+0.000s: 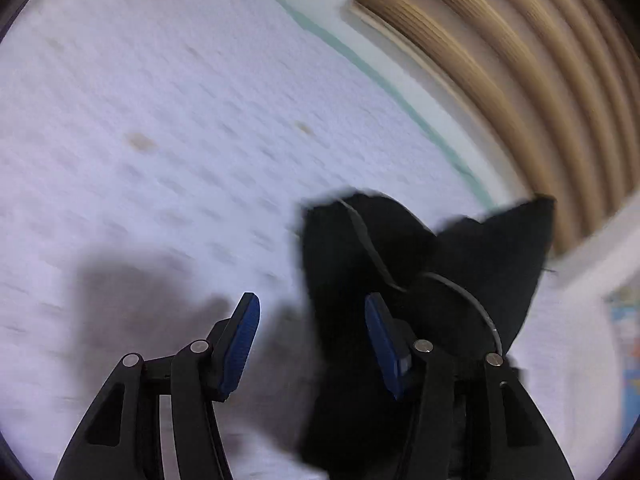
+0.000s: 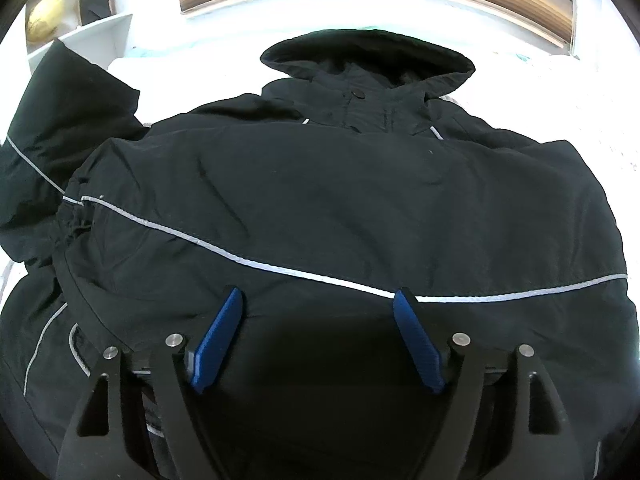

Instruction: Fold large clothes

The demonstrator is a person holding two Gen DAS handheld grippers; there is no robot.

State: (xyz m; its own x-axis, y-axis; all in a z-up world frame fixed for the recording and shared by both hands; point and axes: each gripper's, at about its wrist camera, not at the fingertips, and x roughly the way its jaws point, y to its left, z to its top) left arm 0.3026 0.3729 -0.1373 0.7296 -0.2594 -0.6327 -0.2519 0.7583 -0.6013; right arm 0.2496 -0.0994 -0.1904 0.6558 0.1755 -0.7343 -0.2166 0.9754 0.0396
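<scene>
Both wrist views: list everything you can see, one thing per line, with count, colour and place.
jacket: one, black with pale piping, spread hood-up on the bed.
sleeve end: one, black, lying beside the left gripper's right finger.
bed cover: one, white, textured, under the jacket.
slatted headboard: one, tan, beyond the bed.
shelf: one, white, top left, holding a yellowish round thing.
left gripper: one, black with blue pads, open.
right gripper: one, same colours, open over the jacket.
</scene>
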